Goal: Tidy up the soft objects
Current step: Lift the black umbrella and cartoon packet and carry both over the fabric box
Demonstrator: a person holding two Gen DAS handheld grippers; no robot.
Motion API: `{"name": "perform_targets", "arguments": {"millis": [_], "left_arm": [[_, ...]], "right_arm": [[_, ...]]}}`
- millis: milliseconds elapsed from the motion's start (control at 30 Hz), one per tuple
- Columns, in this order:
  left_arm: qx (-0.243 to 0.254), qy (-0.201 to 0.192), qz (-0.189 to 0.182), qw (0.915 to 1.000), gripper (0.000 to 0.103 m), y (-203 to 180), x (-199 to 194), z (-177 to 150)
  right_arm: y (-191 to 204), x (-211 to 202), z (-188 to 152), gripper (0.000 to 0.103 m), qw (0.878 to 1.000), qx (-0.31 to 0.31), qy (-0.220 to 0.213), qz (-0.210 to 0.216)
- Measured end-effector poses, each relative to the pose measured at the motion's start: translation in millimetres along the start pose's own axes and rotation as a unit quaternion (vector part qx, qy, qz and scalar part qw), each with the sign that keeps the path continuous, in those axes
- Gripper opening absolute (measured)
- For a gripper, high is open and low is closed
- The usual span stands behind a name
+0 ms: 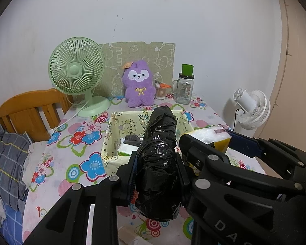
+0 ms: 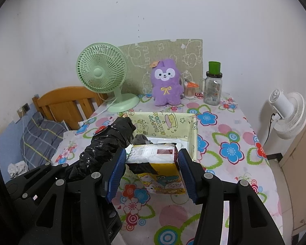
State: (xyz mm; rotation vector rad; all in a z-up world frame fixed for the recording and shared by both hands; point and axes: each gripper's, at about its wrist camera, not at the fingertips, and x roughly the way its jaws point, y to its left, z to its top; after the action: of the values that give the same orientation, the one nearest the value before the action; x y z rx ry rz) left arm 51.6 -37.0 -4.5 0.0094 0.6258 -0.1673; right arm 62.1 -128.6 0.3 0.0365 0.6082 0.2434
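The left gripper (image 1: 159,175) is clamped tight on a black plastic-wrapped roll (image 1: 159,163), held just above the near edge of the yellow cartoon box (image 1: 112,134) on the flowered table (image 1: 77,143). The right gripper (image 2: 153,169), pads half-spread, squeezes a yellow tissue pack (image 2: 155,159) beside it. Only the right view shows the pack's cartoon front and the "Happy Birthday" print on the box's far wall.
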Motion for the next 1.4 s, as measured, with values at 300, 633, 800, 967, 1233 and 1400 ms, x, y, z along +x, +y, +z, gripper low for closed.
{"name": "perform_targets", "arguments": {"millis": [300,633,800,967,1233,1400], "left_arm": [[-0.006,0.008,-0.001,0.9999,0.033,5.6,16.8,8.5],[-0.006,0.013,-0.001,0.9999,0.033,10.0,31.7,18.7],[-0.007,0.014,-0.002,0.9999,0.033,11.1,37.8,23.9],[-0.008,0.017,-0.001,0.9998,0.033,14.2,47.5,31.3],[-0.011,0.023,0.001,0.9997,0.033,20.6,67.3,41.6],[-0.011,0.028,0.003,0.9995,0.033,23.8,79.1,44.7]], "right_arm": [[-1.4,17.4,9.2,0.056,1.000,0.001,0.009,0.001],[-5.7,36.1,22.5,0.056,1.000,0.005,0.012,0.001],[-6.9,42.3,27.0,0.056,1.000,0.006,0.014,0.002],[-8.6,56.6,36.3,0.056,1.000,0.009,0.017,0.003],[-11.8,74.7,42.1,0.056,1.000,0.009,0.023,0.005],[-15.1,89.2,47.0,0.056,0.999,0.013,0.031,0.010]]}}
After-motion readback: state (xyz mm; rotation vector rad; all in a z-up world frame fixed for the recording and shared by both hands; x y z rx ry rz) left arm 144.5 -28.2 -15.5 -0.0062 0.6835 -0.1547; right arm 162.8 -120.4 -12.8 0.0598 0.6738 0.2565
